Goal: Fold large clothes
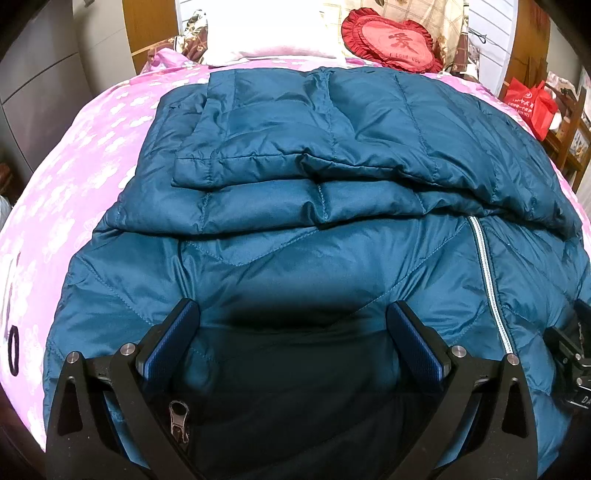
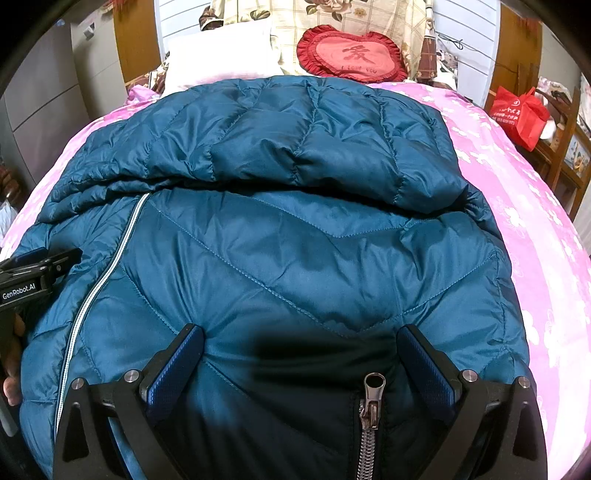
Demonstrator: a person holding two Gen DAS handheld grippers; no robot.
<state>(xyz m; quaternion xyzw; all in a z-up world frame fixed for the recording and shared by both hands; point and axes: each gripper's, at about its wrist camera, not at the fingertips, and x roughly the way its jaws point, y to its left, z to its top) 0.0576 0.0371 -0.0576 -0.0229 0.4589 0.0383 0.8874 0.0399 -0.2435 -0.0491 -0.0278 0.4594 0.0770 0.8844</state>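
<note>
A large teal quilted down jacket (image 1: pixel 295 229) lies spread on a pink bed, its sleeves folded across the far part. It also fills the right wrist view (image 2: pixel 295 240). My left gripper (image 1: pixel 291 317) is open, its jaws wide apart just above the jacket's near part, by a pocket zipper pull (image 1: pixel 179 424). My right gripper (image 2: pixel 301 341) is open over the near part too, beside another zipper pull (image 2: pixel 373 402). A light zipper line (image 1: pixel 491 280) runs down the jacket between the two grippers. The left gripper's body shows at the left edge of the right wrist view (image 2: pixel 33 277).
The pink flowered bedspread (image 1: pixel 74 177) surrounds the jacket. A white pillow (image 1: pixel 273 33) and a red heart cushion (image 1: pixel 391 40) lie at the headboard. A red bag (image 2: pixel 517 114) sits on wooden furniture at the right. Grey wardrobe doors (image 1: pixel 44 66) stand at the left.
</note>
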